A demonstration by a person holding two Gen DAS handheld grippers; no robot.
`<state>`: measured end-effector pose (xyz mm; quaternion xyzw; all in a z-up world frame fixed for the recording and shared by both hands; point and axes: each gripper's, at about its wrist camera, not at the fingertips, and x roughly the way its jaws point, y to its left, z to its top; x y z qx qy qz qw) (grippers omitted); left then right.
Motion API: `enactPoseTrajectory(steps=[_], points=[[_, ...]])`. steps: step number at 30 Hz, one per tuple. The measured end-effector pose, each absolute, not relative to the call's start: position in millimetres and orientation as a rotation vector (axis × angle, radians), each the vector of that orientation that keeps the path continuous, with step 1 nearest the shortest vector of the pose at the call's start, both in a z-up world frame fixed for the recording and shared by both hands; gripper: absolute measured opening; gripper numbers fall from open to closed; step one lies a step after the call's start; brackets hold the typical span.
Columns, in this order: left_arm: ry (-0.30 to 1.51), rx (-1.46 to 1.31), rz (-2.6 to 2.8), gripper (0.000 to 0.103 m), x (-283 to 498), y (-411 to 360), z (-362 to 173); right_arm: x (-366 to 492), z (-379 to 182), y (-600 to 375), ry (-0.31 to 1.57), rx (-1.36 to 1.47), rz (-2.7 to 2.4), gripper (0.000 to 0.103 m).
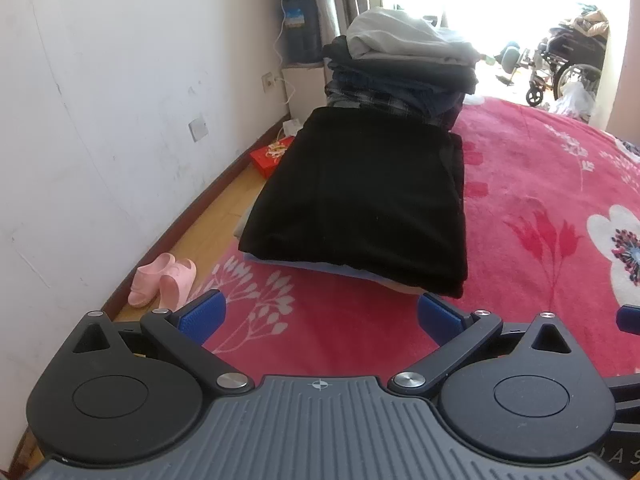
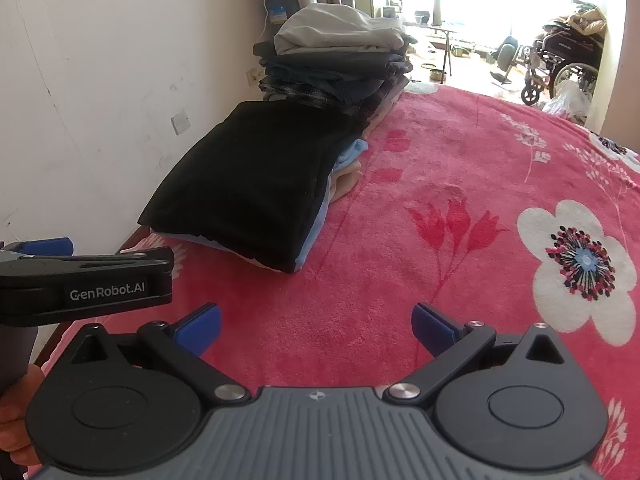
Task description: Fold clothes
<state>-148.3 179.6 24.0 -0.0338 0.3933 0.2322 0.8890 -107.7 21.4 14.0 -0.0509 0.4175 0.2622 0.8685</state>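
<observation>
Folded black fabric garment (image 1: 360,204), flat rectangular slab, on top of a low stack of pale blue and peach folded pieces (image 2: 344,168) at the bed's left edge by the white wall (image 1: 120,100). Long axis runs away from the cameras, toward the window; near short edge faces the grippers. Just behind it, touching, a taller pile of folded dark and plaid clothes (image 1: 400,84) topped by a grey garment (image 1: 400,36). All on a pink-red floral fleece blanket (image 2: 460,240).

Left gripper (image 1: 320,316): blue-padded fingers spread wide, nothing between them, over the blanket just short of the black garment. Right gripper (image 2: 316,324): likewise wide apart, empty, over bare blanket. Pink slippers (image 1: 164,278) on the wood floor.
</observation>
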Motion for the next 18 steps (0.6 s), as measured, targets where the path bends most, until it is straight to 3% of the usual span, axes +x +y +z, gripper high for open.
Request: enactPoseTrajectory(steps=[18], points=[[0.822,-0.085,0.489,0.103,-148.0,184.9,21.7,-108.3,14.2,24.7,0.875,-0.116,0.557,0.103]])
